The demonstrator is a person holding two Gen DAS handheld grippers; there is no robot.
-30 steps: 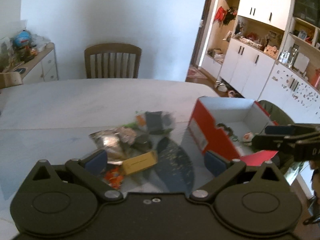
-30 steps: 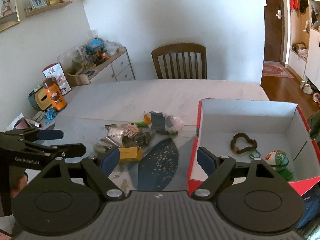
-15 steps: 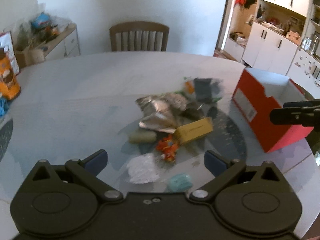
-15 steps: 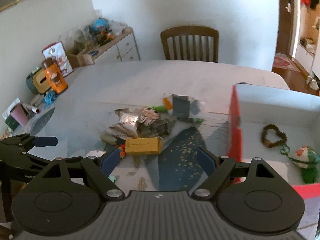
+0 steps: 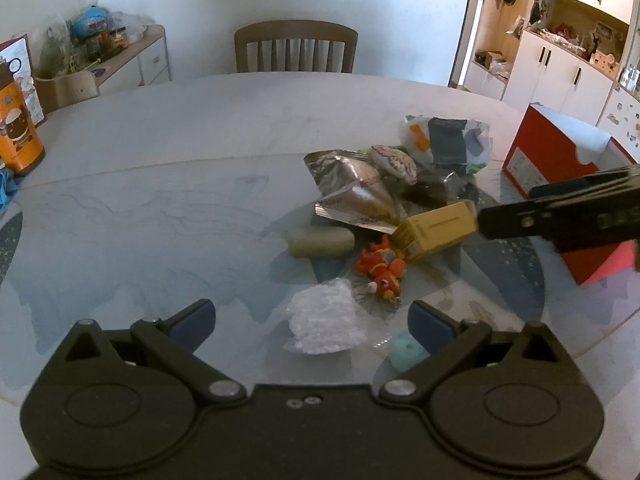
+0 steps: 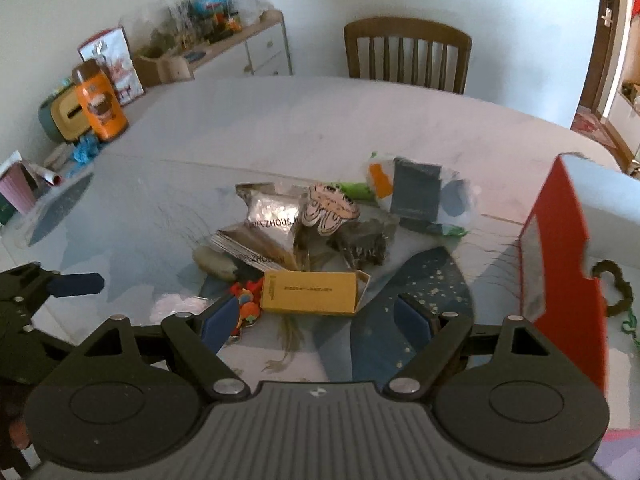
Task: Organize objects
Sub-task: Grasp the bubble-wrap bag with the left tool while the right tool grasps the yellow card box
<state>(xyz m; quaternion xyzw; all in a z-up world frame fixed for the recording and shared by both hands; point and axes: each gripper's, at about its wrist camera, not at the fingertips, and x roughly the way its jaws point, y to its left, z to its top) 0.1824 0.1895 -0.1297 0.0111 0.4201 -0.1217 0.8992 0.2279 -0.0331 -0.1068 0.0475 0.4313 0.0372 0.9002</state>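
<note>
Right wrist view: right gripper [image 6: 314,318] is hovering with jaws wide and empty, lining up on the yellow box [image 6: 310,293] lying in the tabletop [image 6: 280,120] clutter, presumably bound for the red box [image 6: 560,248] alongside; left gripper [image 5: 310,326] is likewise gaping, holding nothing.

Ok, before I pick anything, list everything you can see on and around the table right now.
yellow box: 1, yellow, front of the pile
silver foil packets: 2, silver, pile's left
orange toy figure: 1, orange-red, beside the yellow box
olive roll: 1, olive, left of the toy
white crumpled wrap: 1, white, nearest the left gripper
teal object: 1, teal, near table edge
dark card in clear bag: 1, navy, pile's back
red box: 1, red with white inside, right side
orange canister: 1, orange, far left
chair: 1, brown, behind the table
left gripper: jaws open
right gripper: jaws open
</note>
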